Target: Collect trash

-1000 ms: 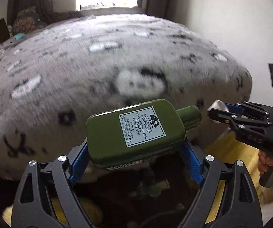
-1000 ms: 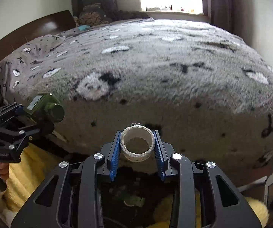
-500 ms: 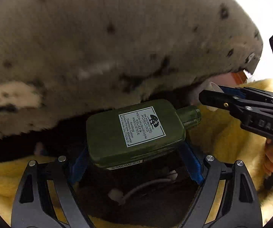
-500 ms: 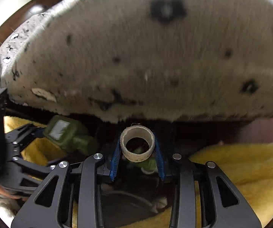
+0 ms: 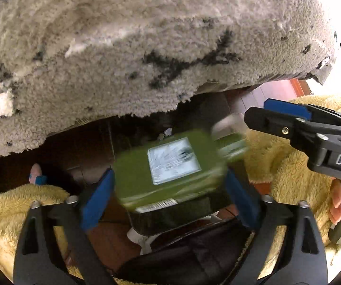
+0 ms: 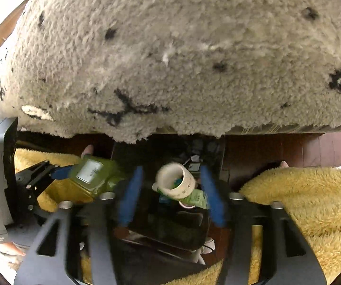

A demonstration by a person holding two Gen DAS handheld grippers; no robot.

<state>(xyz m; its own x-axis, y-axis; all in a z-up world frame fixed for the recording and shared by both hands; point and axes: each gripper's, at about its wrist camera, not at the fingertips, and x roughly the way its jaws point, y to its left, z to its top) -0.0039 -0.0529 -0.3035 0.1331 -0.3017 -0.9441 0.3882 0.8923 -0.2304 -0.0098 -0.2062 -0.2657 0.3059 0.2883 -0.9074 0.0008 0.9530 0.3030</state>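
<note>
The left gripper [image 5: 169, 173] has its fingers parted, just clear of the blurred green bottle [image 5: 142, 178] between them. The right gripper [image 6: 170, 169] is spread too, with the tape roll [image 6: 187, 187] loose in the gap. Both pieces hang over a black bin [image 6: 146, 237], flanked by yellow fleece [image 6: 301, 201], under the bed's grey cover [image 6: 170, 59]. The bottle looks stiff, smooth and likely slippery – best pinched across its flat sides. The roll looks light and rigid – take it across the rim.
</note>
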